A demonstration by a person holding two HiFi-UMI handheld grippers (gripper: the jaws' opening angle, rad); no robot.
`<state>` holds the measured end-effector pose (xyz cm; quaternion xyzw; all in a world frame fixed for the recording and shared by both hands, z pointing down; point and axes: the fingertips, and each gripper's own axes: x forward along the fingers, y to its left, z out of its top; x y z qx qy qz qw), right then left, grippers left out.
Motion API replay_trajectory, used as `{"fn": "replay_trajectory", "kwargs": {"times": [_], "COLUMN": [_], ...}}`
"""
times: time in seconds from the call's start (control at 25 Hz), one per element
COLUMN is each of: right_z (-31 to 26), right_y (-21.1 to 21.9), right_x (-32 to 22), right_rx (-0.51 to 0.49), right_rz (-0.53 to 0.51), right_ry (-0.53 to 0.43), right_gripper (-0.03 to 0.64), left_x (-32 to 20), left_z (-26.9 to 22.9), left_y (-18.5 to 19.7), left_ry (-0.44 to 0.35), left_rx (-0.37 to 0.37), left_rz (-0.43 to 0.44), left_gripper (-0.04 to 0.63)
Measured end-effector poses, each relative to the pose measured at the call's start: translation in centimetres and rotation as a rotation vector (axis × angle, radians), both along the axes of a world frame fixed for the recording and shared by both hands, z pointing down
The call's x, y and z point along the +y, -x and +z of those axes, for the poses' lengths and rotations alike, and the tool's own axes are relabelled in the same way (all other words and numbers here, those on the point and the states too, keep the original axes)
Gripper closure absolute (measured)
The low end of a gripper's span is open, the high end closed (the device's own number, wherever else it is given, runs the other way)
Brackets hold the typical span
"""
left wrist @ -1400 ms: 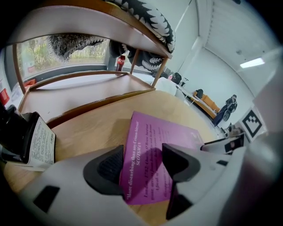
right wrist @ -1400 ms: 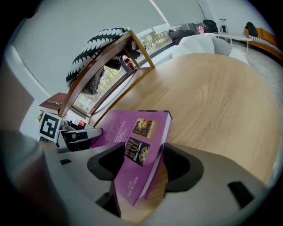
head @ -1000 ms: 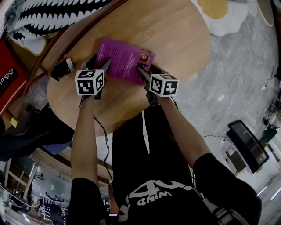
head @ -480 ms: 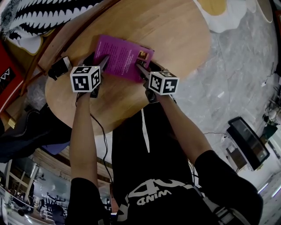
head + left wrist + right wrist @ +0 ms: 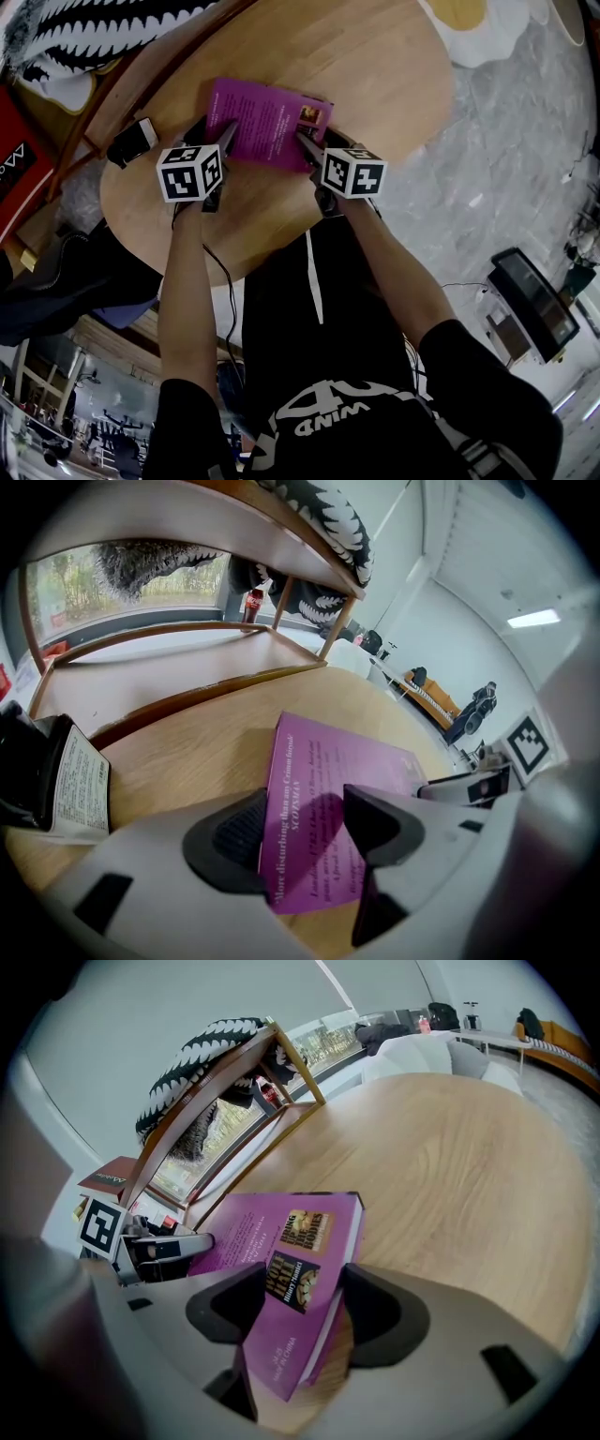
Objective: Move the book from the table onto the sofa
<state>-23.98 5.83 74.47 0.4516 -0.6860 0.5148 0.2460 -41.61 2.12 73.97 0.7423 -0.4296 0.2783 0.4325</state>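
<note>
A purple paperback book (image 5: 267, 122) lies on the round wooden table (image 5: 375, 66), close to its near edge. My left gripper (image 5: 217, 136) holds the book's near left corner; in the left gripper view the cover (image 5: 337, 789) runs between the jaws of the left gripper (image 5: 305, 827). My right gripper (image 5: 307, 148) is shut on the near right corner. In the right gripper view that corner of the book (image 5: 281, 1241) is tilted up off the wood between the jaws of the right gripper (image 5: 305, 1302).
A small black device with a white label (image 5: 131, 142) sits on the table left of the book. Beyond the table's left edge stands a wooden-framed seat with a black-and-white zigzag throw (image 5: 94, 28). A monitor (image 5: 530, 305) lies on the grey floor at right.
Both grippers have stayed at the book's near corners. The left one has shifted slightly left and back; the book has barely moved.
</note>
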Motion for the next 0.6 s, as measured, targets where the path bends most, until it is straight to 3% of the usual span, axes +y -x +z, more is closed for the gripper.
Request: {"fn": "replay_trajectory", "kwargs": {"times": [0.6], "right_z": [-2.8], "right_y": [-1.0], "right_x": [0.1], "right_rx": [-0.002], "right_rz": [-0.020], "right_ry": [-0.006], "right_gripper": [0.356], "left_x": [1.4], "left_z": [-3.0], "left_y": [-0.8], "left_ry": [-0.025], "left_rx": [-0.013], "left_rz": [-0.055], "left_gripper": [0.333]}}
